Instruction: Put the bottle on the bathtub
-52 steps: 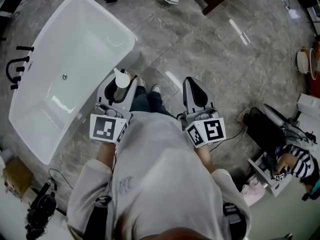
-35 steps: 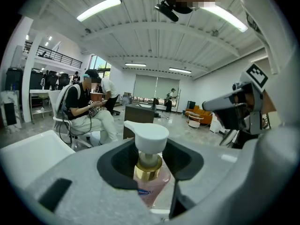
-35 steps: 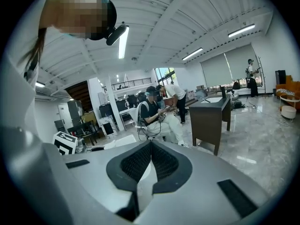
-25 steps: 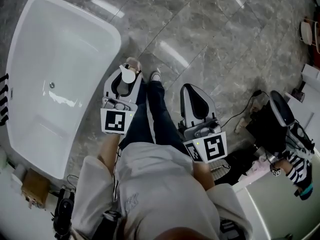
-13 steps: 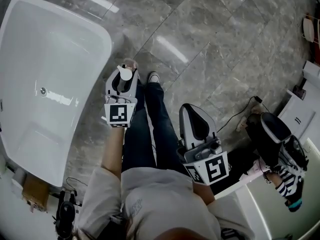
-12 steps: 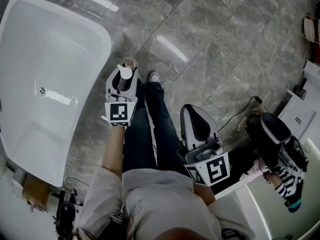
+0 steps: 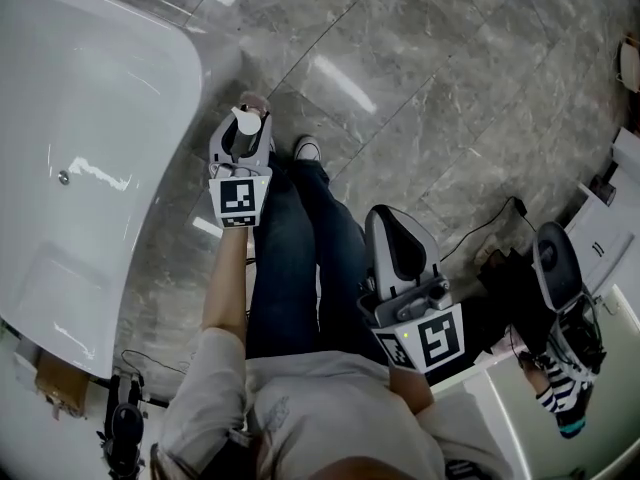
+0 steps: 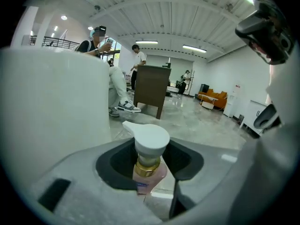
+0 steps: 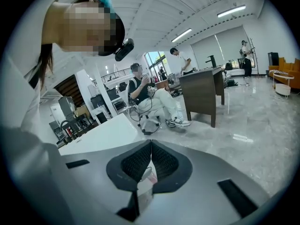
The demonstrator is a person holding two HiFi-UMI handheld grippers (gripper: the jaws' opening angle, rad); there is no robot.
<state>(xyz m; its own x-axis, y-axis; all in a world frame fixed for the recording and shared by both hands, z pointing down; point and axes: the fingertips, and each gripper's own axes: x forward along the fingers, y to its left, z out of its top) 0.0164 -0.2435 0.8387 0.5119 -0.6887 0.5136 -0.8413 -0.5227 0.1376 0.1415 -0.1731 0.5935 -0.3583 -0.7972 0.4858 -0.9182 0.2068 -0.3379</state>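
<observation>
The bottle (image 8: 149,167) sits upright between the jaws of my left gripper (image 7: 241,134). They are closed partway onto its pink body, just under the gold collar. The white pump head (image 8: 151,138) stands clear above the pads with its spout swung to the gripper's left. I judge the low grip is deliberate: it leaves the pump untouched and keeps the base free to meet a flat surface first.

The bathtub (image 7: 100,98) lies to the left of this gripper and slightly ahead of it. Its white outer wall (image 8: 51,97) fills that whole side of the left gripper view. The bottle is not over the rim yet; the marble floor (image 7: 420,98) is beneath it, just beyond my shoe (image 7: 307,148). The task's placing step is therefore not done. I expect the next move must carry the bottle sideways over the rim while keeping it level.

My right gripper (image 9: 149,159) hangs back and to the right of the left one, beside my leg. Its ribbed pads are pressed together on nothing, which keeps it out of the way.
</observation>
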